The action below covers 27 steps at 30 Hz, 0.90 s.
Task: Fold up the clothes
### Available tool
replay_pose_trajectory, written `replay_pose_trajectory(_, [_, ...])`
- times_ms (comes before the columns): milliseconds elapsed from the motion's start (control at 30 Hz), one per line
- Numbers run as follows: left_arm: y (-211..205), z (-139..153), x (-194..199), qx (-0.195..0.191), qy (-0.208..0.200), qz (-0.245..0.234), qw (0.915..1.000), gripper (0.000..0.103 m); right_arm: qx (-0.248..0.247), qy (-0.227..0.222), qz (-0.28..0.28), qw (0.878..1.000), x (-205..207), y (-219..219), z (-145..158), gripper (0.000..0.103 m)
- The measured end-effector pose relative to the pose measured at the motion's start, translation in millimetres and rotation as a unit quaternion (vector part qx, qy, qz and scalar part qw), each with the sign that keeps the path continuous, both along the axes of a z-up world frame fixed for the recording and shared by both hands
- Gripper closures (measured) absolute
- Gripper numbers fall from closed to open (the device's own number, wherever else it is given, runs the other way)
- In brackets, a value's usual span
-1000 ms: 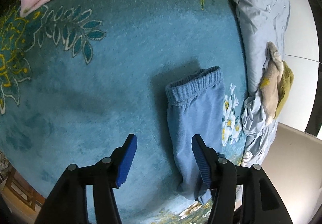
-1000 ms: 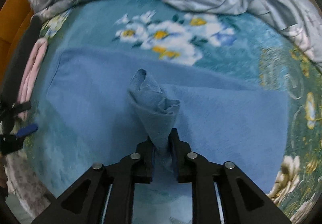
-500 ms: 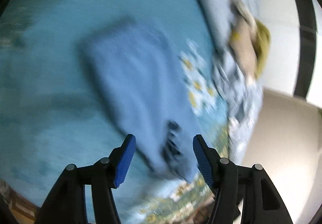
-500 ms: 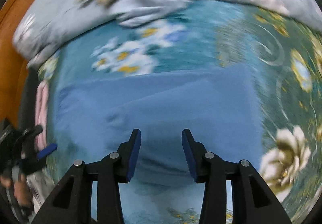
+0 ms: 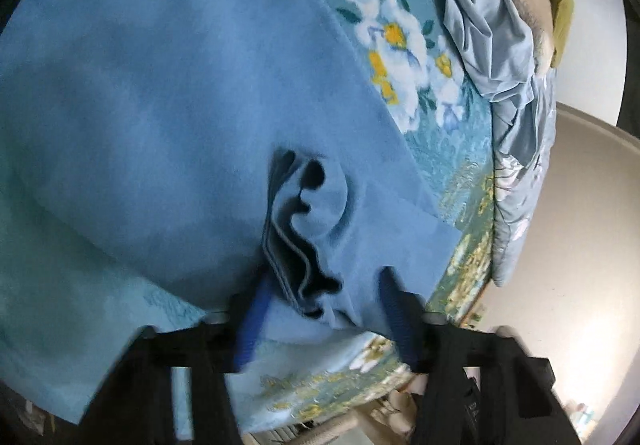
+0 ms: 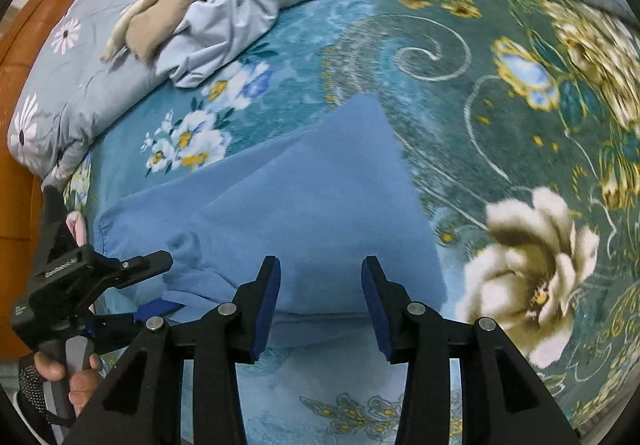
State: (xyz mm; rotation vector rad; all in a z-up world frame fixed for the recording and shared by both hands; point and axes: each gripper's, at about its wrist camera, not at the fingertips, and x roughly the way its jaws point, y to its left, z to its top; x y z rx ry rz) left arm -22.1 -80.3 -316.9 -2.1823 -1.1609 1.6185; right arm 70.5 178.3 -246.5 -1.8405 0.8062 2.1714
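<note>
bed with teal floral blanket (image 5: 436,133) | left wrist: left tongs (image 5: 322,287) apart, bunched hem of blue garment (image 5: 168,93) between the blue pads, not clamped | right wrist: right tongs (image 6: 320,285) apart, garment (image 6: 320,205) lying folded just ahead; left tongs (image 6: 158,283) at its left edge; grey duvet (image 6: 60,93) with piled clothes beyond

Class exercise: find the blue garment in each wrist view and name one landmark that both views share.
Left wrist: blue garment fills the left and centre, bunched edge between the open fingers.
Right wrist: it lies lower centre, ahead of the open fingers.
Shared landmark: white flower print beside the garment.
</note>
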Motion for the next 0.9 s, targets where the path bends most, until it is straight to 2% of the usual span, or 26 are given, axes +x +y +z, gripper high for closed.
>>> replay_pose_trajectory(33, [1.2, 1.6, -1.9, -0.007, 0.004, -0.007, 0.9999, 0.084, -0.001, 0.000, -0.004, 1.000, 2.5, 2.6, 0.1, 0.060])
replay_pose_trajectory(67, [2.5, 3.2, -3.9, -0.014, 0.009, -0.013, 0.9998, 0.092, -0.002, 0.000, -0.008, 1.000, 4.9, 5.2, 0.0, 0.060])
replay_pose_trajectory(167, [15.7, 14.3, -13.8, -0.025, 0.034, -0.051, 0.9978, 0.094, -0.005, -0.002, -0.021, 1.000, 10.9, 13.4, -2.1, 0.060])
replay_pose_trajectory(233, [28.4, 30.5, -22.8, -0.001, 0.066, -0.077, 0.9948, 0.094, -0.007, -0.003, -0.030, 1.000, 13.6, 18.8, -2.7, 0.060])
replay_pose_trajectory(300, [40.3, 65.6, -34.4, 0.056, 0.140, -0.100, 0.9834, 0.094, -0.007, 0.001, -0.038, 0.999, 15.3, 24.2, -1.3, 0.060])
replay_pose_trajectory(333, [42.7, 83.2, -38.6, 0.072, 0.175, -0.115, 0.9752, 0.094, -0.007, 0.004, -0.041, 0.999, 15.8, 26.6, -0.4, 0.060])
replay_pose_trajectory(367, [44.8, 100.0, -42.7, 0.086, 0.208, -0.129, 0.9658, 0.094, -0.009, 0.007, -0.043, 0.999, 15.8, 28.3, 0.3, 0.060])
replay_pose_trajectory(400, [44.8, 106.1, -45.3, 0.074, 0.220, -0.145, 0.9617, 0.094, -0.010, 0.006, -0.041, 0.999, 14.9, 29.4, -0.4, 0.060])
replay_pose_trajectory(433, [43.9, 105.2, -47.1, 0.056, 0.222, -0.157, 0.9608, 0.094, -0.011, 0.004, -0.038, 0.999, 13.3, 29.1, -2.2, 0.060])
replay_pose_trajectory(500, [33.6, 78.2, -50.3, 0.020, 0.184, -0.163, 0.9692, 0.094, -0.013, -0.002, -0.031, 0.999, 10.4, 27.6, -6.6, 0.059])
replay_pose_trajectory(567, [18.1, 41.4, -47.7, -0.012, 0.126, -0.143, 0.9816, 0.093, -0.018, -0.008, -0.025, 0.999, 7.2, 24.9, -11.5, 0.060])
replay_pose_trajectory(633, [8.5, 14.9, -38.6, -0.025, 0.089, -0.121, 0.9884, 0.093, -0.019, -0.016, -0.018, 1.000, 3.5, 22.6, -17.5, 0.060])
replay_pose_trajectory(767, [-9.0, 4.6, -19.8, -0.045, 0.069, -0.118, 0.9896, 0.094, -0.023, -0.030, -0.004, 0.999, -3.8, 18.2, -29.6, 0.059])
replay_pose_trajectory(900, [-18.9, 15.0, -6.6, -0.054, 0.077, -0.119, 0.9885, 0.093, -0.027, -0.046, 0.010, 0.999, -10.8, 14.1, -41.9, 0.060])
